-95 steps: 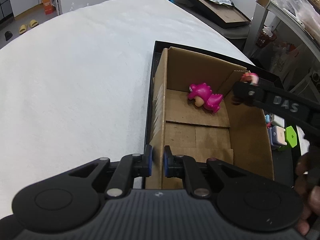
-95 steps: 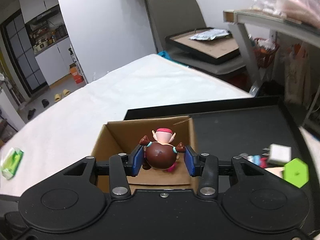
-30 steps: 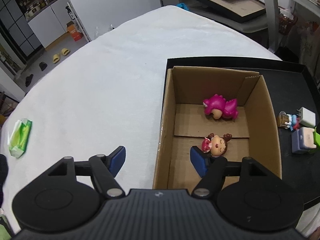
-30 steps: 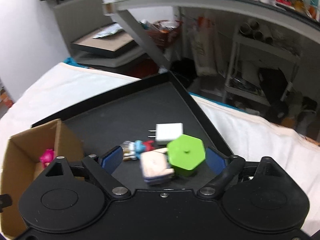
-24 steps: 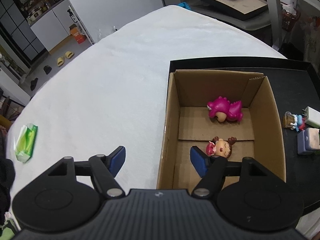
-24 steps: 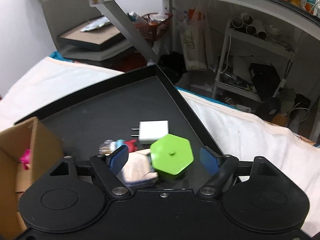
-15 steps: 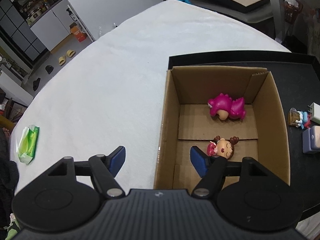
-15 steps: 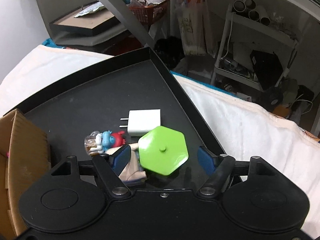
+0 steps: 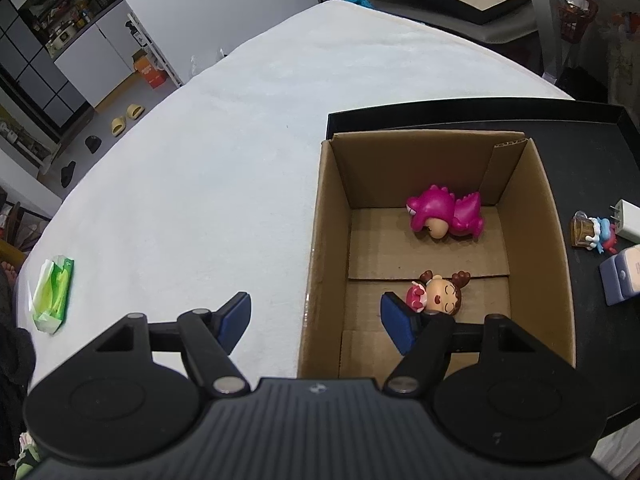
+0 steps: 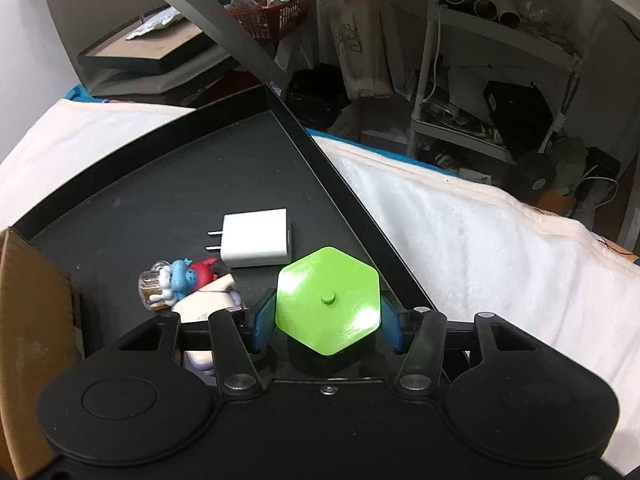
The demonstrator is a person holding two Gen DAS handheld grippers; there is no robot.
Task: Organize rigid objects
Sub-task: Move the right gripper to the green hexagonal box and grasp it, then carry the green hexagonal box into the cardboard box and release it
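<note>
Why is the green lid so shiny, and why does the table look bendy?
Right wrist view: room light makes white glare patches on the green lid, between the closing right tool. Left wrist view: the fisheye lens curves the white table.

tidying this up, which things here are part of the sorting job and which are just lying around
Part of the job:
cardboard box
pink dinosaur toy
doll
green hexagon
white charger
blue figure

Lying about:
green packet
slippers
red basket
</note>
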